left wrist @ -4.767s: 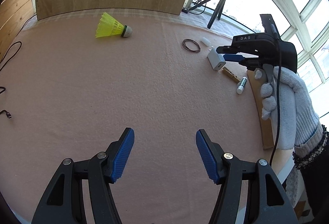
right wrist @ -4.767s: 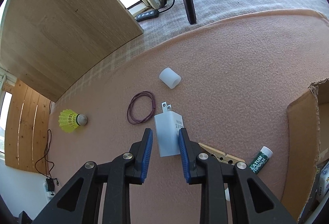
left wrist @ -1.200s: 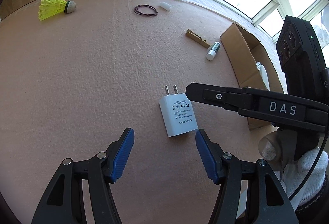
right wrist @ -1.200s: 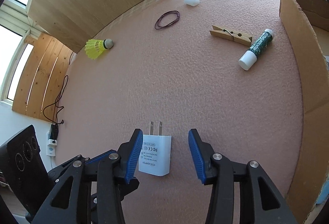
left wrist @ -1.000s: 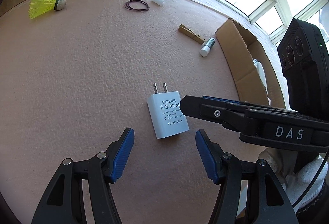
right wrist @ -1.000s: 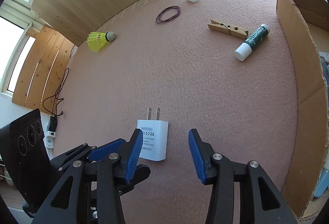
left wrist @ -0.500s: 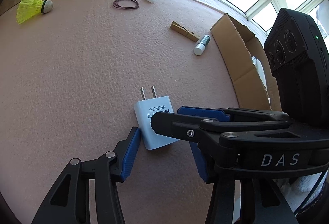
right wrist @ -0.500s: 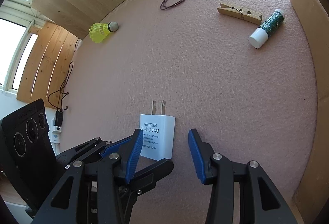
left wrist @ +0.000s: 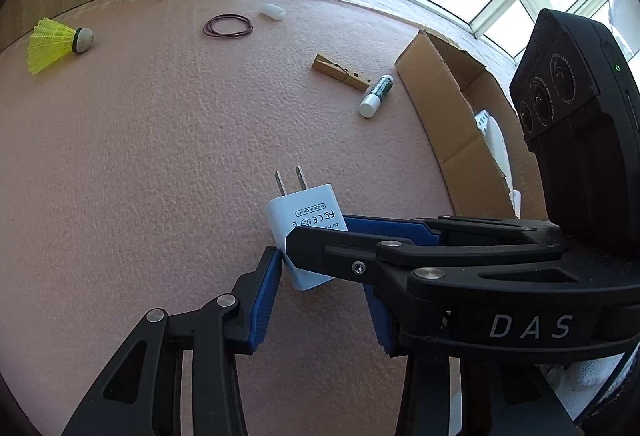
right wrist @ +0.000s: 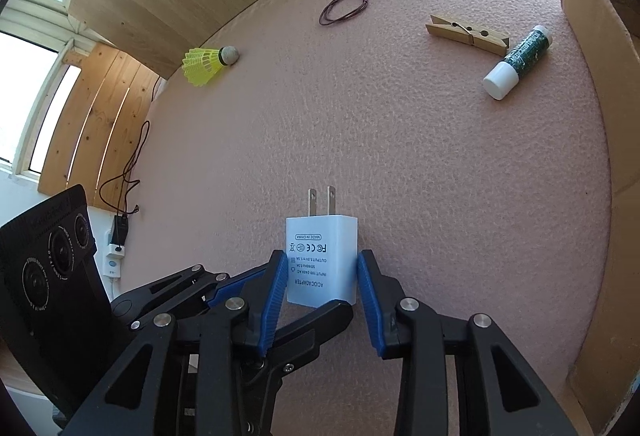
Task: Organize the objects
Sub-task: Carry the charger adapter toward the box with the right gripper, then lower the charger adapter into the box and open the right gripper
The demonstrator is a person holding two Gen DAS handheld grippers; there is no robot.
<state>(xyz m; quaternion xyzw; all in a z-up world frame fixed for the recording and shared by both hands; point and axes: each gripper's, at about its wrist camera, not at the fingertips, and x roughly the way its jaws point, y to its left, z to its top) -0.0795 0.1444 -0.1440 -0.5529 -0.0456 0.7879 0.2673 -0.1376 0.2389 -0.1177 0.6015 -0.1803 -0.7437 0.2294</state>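
The white adapter (right wrist: 321, 260) lies flat on the pink table (right wrist: 400, 155), prongs pointing to the far side, near the front edge and left of the cardboard box (right wrist: 600, 115).

The right tool (right wrist: 321, 278) has just been closing: its blue pads sit against both long sides of the adapter, clamped on it. The left tool (left wrist: 320, 288) has also been closing around the same body. Its left pad touches the adapter's near corner; whether its right pad makes contact cannot be told, because the right tool's finger covers it.

Risks:
- Two tools crossed on one small body may collide or jam.
- Uneven pressure may twist the adapter out of the pads.
- Lifting with both tools clamped may drag it sideways.
- The smooth casing may slip.

The glue stick (right wrist: 516, 61) and clothespin (right wrist: 466, 33) lie well apart, at the far right.
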